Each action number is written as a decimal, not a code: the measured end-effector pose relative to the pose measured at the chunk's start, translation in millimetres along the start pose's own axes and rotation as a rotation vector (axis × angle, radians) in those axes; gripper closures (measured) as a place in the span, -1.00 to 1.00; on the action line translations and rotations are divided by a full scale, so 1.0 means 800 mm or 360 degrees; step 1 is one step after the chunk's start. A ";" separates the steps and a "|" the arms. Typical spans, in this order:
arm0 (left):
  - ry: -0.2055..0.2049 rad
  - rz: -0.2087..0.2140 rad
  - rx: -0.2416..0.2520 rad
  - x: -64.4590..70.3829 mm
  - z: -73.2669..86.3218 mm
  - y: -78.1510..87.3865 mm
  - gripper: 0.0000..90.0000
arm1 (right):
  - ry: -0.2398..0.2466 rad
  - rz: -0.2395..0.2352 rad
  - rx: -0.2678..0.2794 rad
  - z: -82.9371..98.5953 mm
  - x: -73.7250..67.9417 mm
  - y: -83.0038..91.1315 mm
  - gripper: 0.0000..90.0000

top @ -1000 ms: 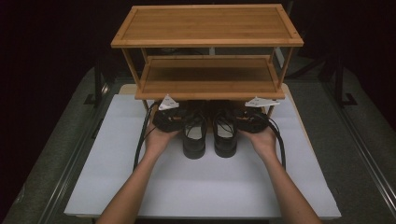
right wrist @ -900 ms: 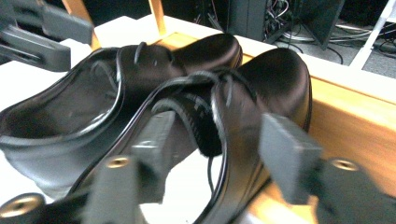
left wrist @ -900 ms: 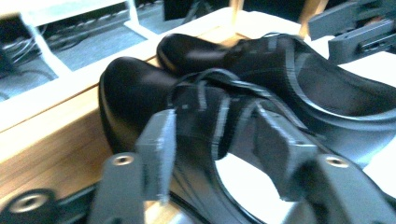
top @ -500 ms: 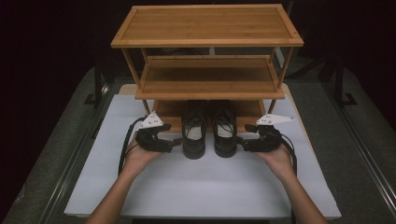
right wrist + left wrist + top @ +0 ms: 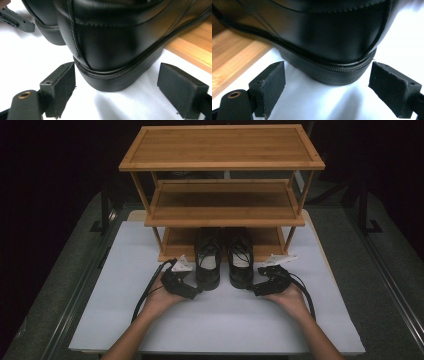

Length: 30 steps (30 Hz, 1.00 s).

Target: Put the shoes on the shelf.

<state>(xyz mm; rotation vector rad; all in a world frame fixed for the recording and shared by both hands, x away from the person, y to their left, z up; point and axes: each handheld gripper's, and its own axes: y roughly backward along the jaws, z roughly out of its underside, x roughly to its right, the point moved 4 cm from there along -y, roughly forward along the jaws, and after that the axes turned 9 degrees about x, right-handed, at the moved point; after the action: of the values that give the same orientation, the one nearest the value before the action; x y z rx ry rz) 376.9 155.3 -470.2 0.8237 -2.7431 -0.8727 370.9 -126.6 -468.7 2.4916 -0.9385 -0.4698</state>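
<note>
Two black leather shoes, the left shoe [image 5: 207, 265] and the right shoe [image 5: 241, 264], stand side by side with toes on the bottom shelf of a wooden rack [image 5: 222, 205] and heels out on the white table top. My left gripper [image 5: 196, 292] lies open beside the left shoe's heel. In the left gripper view that heel [image 5: 337, 72] sits between the spread jaws of the left gripper [image 5: 327, 77], touching neither pad. My right gripper [image 5: 252, 289] is open at the right shoe's heel [image 5: 112, 80], which the right gripper [image 5: 116, 80] likewise straddles without contact.
The rack has three wooden shelves; the upper two are bare. Its bottom shelf edge [image 5: 229, 65] runs just beyond the heels. The white table top [image 5: 225, 325] spreads between the shoes and the person. Cables trail from both grippers along the hands.
Both grippers drew back from under the rack toward the person, swung outward, then came in low to the shoes' heels. The shoes have stayed in place.
</note>
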 end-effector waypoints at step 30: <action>0.0033 -0.0003 0.0011 -0.001 -0.018 -0.024 -0.75 | -0.0004 0.0035 -0.0026 -0.009 -0.017 -0.032 -0.68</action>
<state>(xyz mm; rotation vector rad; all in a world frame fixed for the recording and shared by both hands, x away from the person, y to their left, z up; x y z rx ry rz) 390.5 135.3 -469.3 0.8323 -2.7295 -0.8506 378.1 -98.4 -473.7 2.4640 -0.9582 -0.4719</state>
